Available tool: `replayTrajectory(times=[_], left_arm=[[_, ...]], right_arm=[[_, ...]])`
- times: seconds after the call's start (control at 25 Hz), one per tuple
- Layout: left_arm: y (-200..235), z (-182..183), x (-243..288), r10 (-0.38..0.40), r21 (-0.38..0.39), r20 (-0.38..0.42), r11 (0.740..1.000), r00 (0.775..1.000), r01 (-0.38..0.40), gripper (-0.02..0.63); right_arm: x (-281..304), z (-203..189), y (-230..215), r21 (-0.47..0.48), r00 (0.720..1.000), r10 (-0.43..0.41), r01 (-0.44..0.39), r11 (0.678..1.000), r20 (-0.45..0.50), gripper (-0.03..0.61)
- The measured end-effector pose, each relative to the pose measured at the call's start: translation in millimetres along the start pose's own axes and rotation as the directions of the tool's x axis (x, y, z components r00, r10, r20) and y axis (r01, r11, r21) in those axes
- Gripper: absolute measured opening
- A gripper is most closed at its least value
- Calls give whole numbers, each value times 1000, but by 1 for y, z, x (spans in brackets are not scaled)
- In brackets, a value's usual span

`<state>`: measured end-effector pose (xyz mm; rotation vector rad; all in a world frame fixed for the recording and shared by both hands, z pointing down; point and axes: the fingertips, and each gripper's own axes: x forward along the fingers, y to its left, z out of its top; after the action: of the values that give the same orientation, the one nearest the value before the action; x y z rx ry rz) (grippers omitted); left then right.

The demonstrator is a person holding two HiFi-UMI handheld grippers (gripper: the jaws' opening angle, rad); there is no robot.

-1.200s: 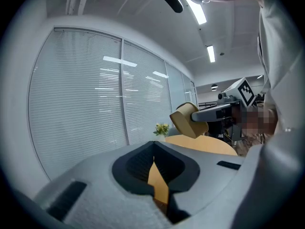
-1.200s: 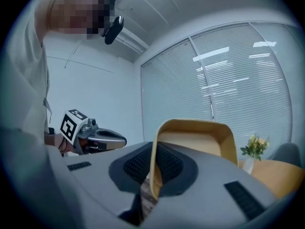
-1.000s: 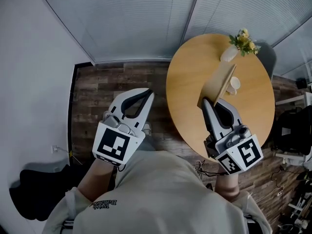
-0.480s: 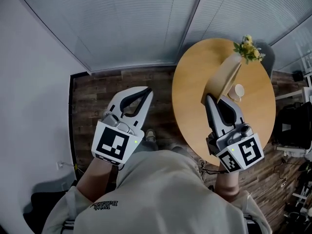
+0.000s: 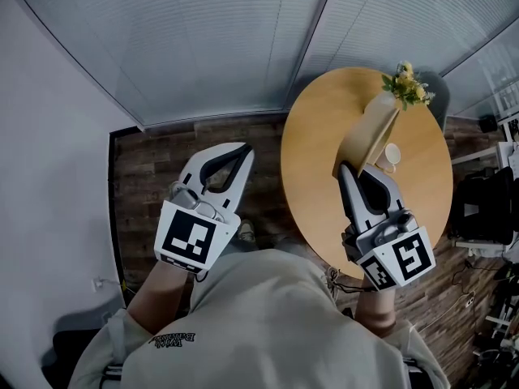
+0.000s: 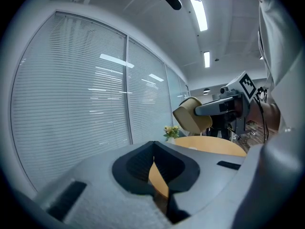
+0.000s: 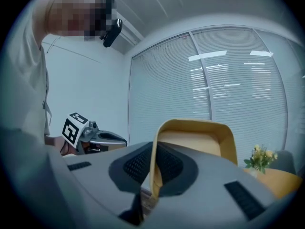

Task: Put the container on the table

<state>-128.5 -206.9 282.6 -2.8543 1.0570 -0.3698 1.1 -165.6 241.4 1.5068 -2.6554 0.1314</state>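
Note:
My right gripper is shut on the rim of a tan, square-mouthed container, which it holds in the air over the round wooden table. In the right gripper view the container stands up from between the jaws, its open side toward the camera. My left gripper hangs over the wooden floor left of the table, shut with nothing in it. The left gripper view shows the container and the right gripper off to the right.
A white vase with yellow flowers stands at the table's far edge, and a small white cup sits just right of the container. Window blinds line the wall behind. Dark chairs and cables crowd the right side.
The view has shifted slightly. The right gripper and container stay over the table with only a small drift. The left gripper holds its place.

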Motion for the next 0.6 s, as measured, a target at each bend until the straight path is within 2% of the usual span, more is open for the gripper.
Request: replayTrajectory(times=[0.16, 0.4, 0.6], left_arm=[[-1, 8, 5, 15, -40, 5, 999, 1000, -15, 21], [-5, 10, 20, 37, -11, -11, 999, 999, -37, 21], [-9, 13, 29, 47, -20, -17, 999, 999, -47, 21]], right_arm=[[-1, -2, -10, -12, 1000, 5, -5, 1000, -5, 32], [-2, -6, -31, -23, 1000, 18, -18, 1000, -21, 32], [-3, -8, -44, -24, 999, 31, -32, 999, -29, 32]])
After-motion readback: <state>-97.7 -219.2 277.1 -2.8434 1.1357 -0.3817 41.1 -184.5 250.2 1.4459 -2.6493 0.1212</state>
